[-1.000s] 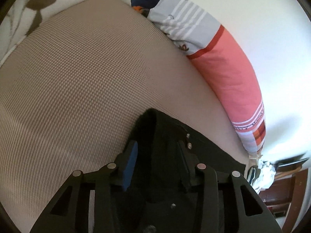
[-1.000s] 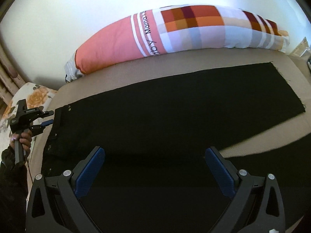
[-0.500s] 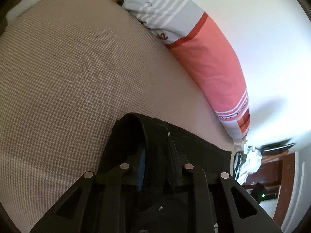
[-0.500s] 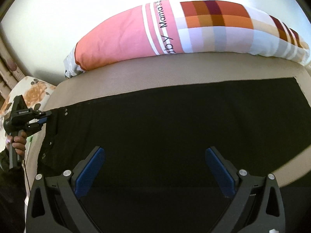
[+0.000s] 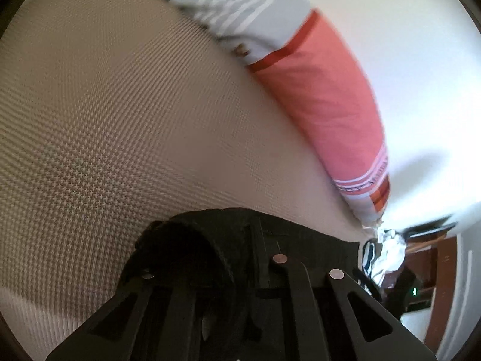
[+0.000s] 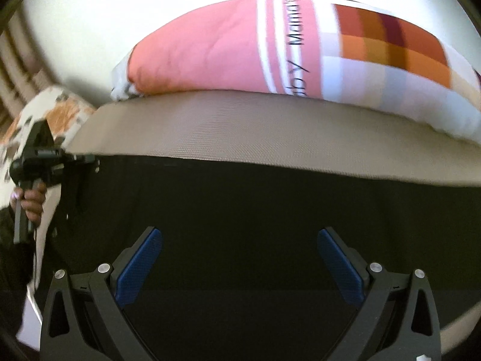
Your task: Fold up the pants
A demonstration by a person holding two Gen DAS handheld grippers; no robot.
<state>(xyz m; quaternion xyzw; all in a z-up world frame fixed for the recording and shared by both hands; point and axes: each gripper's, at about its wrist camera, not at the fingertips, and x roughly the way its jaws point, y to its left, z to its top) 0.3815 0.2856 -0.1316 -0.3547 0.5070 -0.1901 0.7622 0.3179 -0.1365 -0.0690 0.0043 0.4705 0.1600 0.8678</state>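
Observation:
Black pants [image 6: 240,198] lie spread flat across the beige mattress [image 6: 240,126], waist end at the left. In the left wrist view my left gripper [image 5: 237,258] is shut on the bunched waistband [image 5: 192,240], whose cloth hides the pads. The right wrist view shows that same left gripper [image 6: 87,159] at the waist corner, held by a hand [image 6: 30,201]. My right gripper [image 6: 240,240] hovers over the middle of the pants, open wide, with both blue pads [image 6: 141,264] bare and nothing between them.
A long pink and plaid pillow [image 6: 225,48] lies along the white wall behind the pants and also appears in the left wrist view [image 5: 324,105]. A floral pillow [image 6: 60,105] sits at the far left. Dark wooden furniture [image 5: 436,255] and crumpled cloth stand past the mattress end.
The left jaws have closed on the waistband, and their blue pads are now hidden by the cloth. The right gripper has moved in over the pants toward the pillow, still open.

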